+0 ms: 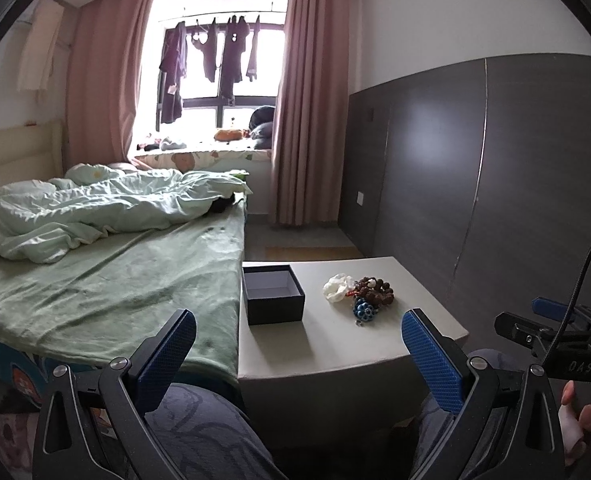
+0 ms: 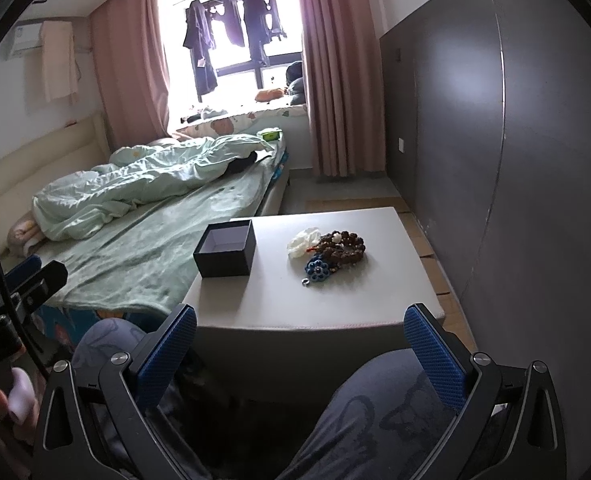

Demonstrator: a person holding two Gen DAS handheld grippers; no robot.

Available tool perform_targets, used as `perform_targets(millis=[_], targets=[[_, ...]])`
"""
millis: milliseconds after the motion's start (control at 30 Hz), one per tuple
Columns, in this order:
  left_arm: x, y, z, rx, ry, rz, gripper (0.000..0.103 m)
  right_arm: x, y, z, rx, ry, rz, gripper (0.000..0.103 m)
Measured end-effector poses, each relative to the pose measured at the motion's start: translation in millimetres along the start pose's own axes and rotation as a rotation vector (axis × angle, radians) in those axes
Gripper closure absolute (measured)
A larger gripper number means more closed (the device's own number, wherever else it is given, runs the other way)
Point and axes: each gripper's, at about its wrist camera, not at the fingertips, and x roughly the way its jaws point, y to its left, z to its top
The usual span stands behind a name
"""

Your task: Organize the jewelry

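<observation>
An open dark box (image 1: 273, 299) (image 2: 225, 254) with a pale inside stands empty on the left part of a small white table (image 1: 335, 348) (image 2: 295, 304). To its right lies a pile of jewelry: a brown bead bracelet (image 1: 375, 291) (image 2: 343, 246), a white piece (image 1: 337, 287) (image 2: 303, 242) and a blue flower piece (image 1: 364, 309) (image 2: 319, 269). My left gripper (image 1: 299, 344) is open and empty, held near the table's front edge. My right gripper (image 2: 300, 340) is open and empty, also short of the table. The right gripper's side also shows in the left wrist view (image 1: 551, 320).
A bed with a green sheet (image 1: 115, 280) (image 2: 143, 240) and rumpled quilt abuts the table's left side. A dark panelled wall (image 1: 495, 180) (image 2: 515, 160) runs on the right. The person's knees (image 1: 199, 432) (image 2: 355, 420) are below the grippers. A curtained window is at the back.
</observation>
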Motion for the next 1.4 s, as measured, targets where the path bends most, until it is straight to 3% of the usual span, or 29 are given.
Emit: perform_targets(millis=[867, 1400], targets=[[-6.9, 4.4, 0.0, -0.026, -0.009, 0.005, 0.000, -0.6, -2.8, -1.7, 0.004, -0.006, 0.006, 0.000], [-10.5, 6.1, 15.9, -0.037, -0.025, -0.004, 0.000, -14.2, 1.7, 11.4, -0.015, -0.039, 0.010, 0.000]])
